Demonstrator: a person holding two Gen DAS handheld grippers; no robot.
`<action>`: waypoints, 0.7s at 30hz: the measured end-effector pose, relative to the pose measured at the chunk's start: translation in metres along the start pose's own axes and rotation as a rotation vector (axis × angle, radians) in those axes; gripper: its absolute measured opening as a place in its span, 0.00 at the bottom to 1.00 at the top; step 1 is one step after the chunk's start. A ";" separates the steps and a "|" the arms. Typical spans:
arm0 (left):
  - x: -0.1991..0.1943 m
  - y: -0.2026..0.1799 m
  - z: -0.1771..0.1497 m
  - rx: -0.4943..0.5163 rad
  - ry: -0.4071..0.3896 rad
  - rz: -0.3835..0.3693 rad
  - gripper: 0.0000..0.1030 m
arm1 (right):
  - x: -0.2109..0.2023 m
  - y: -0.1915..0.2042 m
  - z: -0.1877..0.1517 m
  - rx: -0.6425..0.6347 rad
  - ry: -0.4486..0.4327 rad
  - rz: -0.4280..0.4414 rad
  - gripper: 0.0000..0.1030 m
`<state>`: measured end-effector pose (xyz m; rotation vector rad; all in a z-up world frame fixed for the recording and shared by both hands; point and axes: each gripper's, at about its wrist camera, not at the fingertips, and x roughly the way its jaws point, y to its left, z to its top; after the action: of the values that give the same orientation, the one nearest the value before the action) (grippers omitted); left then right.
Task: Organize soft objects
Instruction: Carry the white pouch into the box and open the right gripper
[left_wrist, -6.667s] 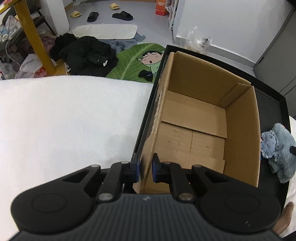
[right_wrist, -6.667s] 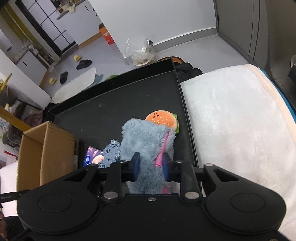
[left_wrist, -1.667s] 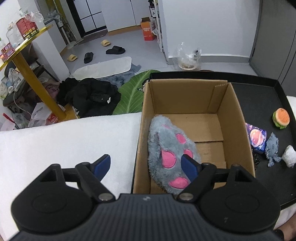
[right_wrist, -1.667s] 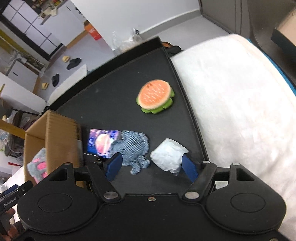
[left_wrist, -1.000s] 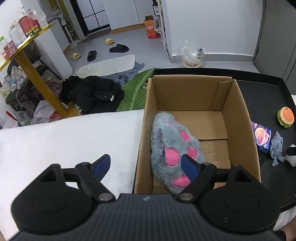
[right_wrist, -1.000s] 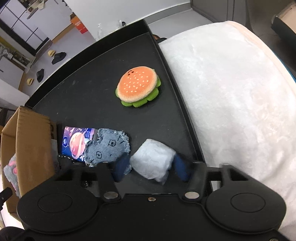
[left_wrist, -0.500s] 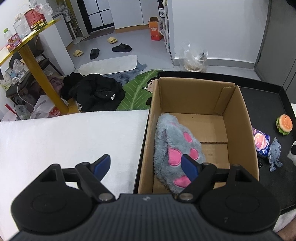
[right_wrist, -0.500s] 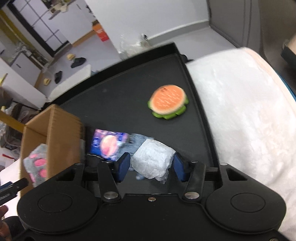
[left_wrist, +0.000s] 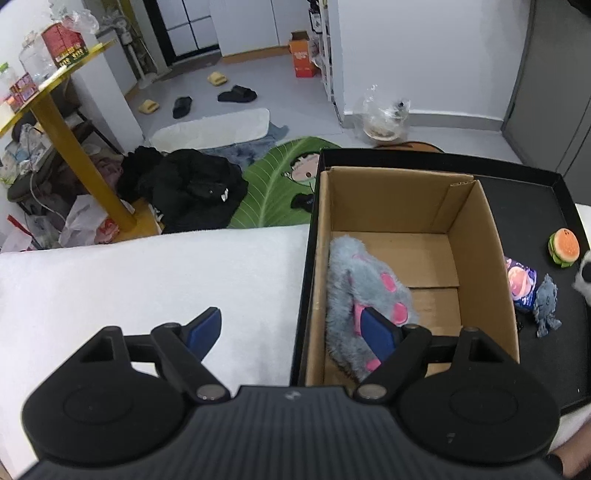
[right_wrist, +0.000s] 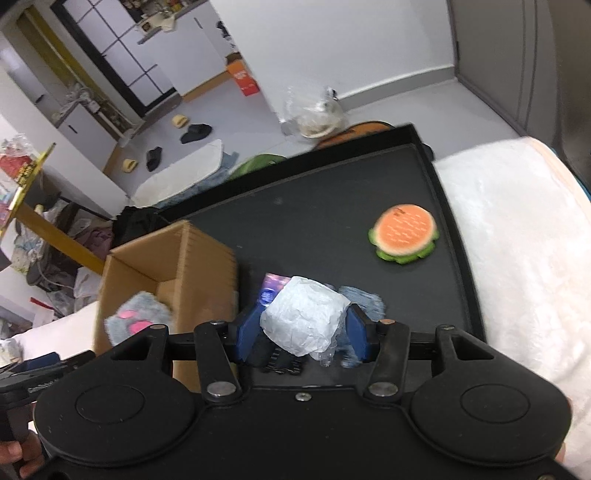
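Observation:
My right gripper (right_wrist: 302, 325) is shut on a white crumpled bundle (right_wrist: 304, 317), held above the black tray (right_wrist: 325, 221). Under it lie a denim octopus toy (right_wrist: 364, 299) and a purple packet (right_wrist: 271, 286); a burger plush (right_wrist: 404, 233) sits farther right. The cardboard box (left_wrist: 476, 236) holds a grey plush with pink pads (left_wrist: 365, 291). My left gripper (left_wrist: 290, 321) hangs over the box's near left corner. Its jaws are closing with nothing pressed between them: one finger is over the blanket, the other over the plush. The bundle shows at the right edge (left_wrist: 583, 273).
The tray rests on a white fluffy blanket (left_wrist: 147, 280) that spreads left and right (right_wrist: 517, 240). Beyond the bed's edge the floor holds black clothes (left_wrist: 184, 184), a green leaf mat (left_wrist: 273, 181) and a yellow table leg (left_wrist: 77, 158). A hand grips the left tool (right_wrist: 14, 454).
My right gripper closed on the white bundle and lifted it off the tray, swinging toward the box. The left gripper drifted slightly up and back, still wide.

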<state>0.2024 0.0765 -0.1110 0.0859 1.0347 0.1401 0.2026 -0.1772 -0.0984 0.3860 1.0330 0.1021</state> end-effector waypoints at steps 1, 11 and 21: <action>0.001 0.004 0.001 -0.002 0.012 -0.013 0.77 | -0.002 0.004 0.001 -0.006 -0.006 0.011 0.49; 0.014 0.022 0.004 0.022 0.059 -0.121 0.69 | -0.001 0.041 0.010 -0.065 -0.019 0.078 0.49; 0.030 0.012 -0.003 0.064 0.078 -0.143 0.47 | 0.002 0.080 0.013 -0.107 -0.042 0.124 0.49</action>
<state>0.2140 0.0931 -0.1363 0.0644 1.1196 -0.0196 0.2224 -0.1058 -0.0653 0.3533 0.9577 0.2583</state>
